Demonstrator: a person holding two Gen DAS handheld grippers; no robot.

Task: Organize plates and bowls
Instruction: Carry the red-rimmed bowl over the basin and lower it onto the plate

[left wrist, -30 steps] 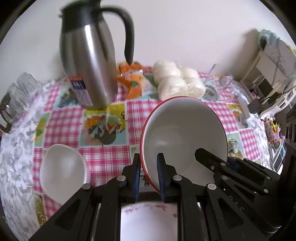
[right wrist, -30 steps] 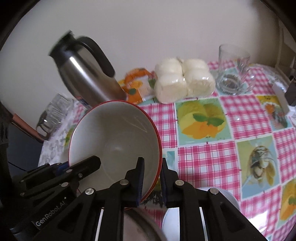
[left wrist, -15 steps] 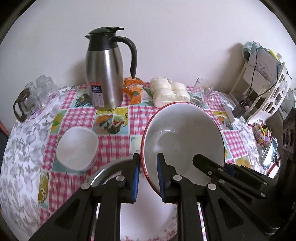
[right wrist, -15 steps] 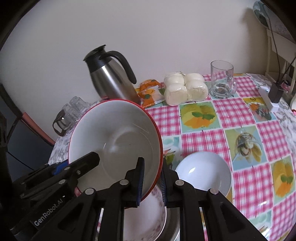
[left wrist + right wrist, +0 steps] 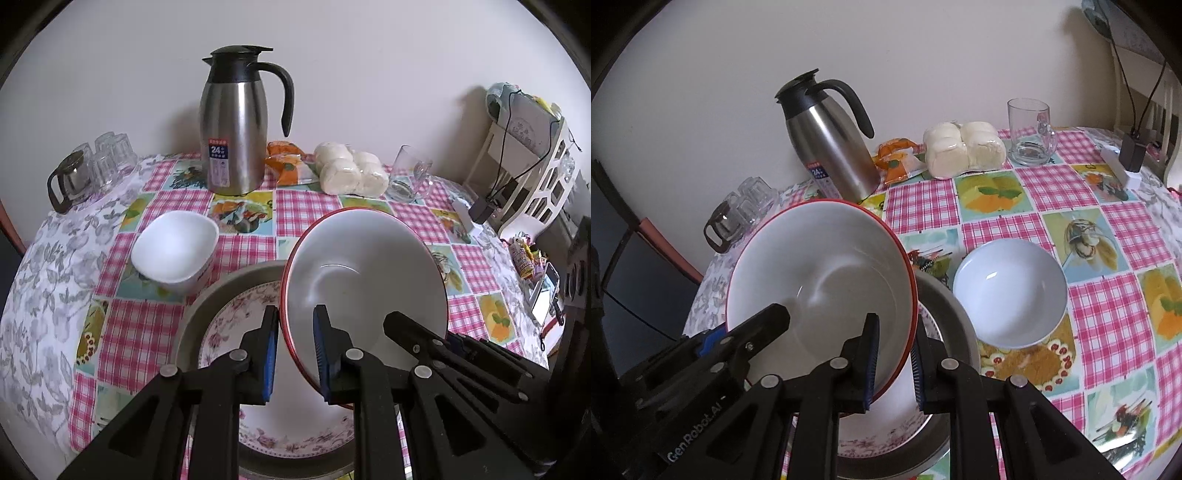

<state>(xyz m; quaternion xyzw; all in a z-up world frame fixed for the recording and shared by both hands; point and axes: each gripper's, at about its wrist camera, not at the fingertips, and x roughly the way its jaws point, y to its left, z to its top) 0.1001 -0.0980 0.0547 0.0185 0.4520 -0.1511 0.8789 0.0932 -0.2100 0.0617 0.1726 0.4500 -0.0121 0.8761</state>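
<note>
1. The left gripper (image 5: pixel 295 349) enters from the bottom of its frame, pointing steeply downward, its blue-padded jaws clamped on the near rim of the red-rimmed bowl (image 5: pixel 364 280).
2. The right gripper (image 5: pixel 894 360) enters likewise from the bottom of its frame, clamped on the bowl's opposite rim.

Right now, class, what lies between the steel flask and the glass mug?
An orange snack packet and wrapped white buns, in both wrist views.

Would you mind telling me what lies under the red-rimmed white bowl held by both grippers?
Under the red-rimmed white bowl lies a floral-edged white plate resting in a wide grey metal basin. The bowl and the grippers cover the plate's middle, so anything there cannot be seen.
</note>
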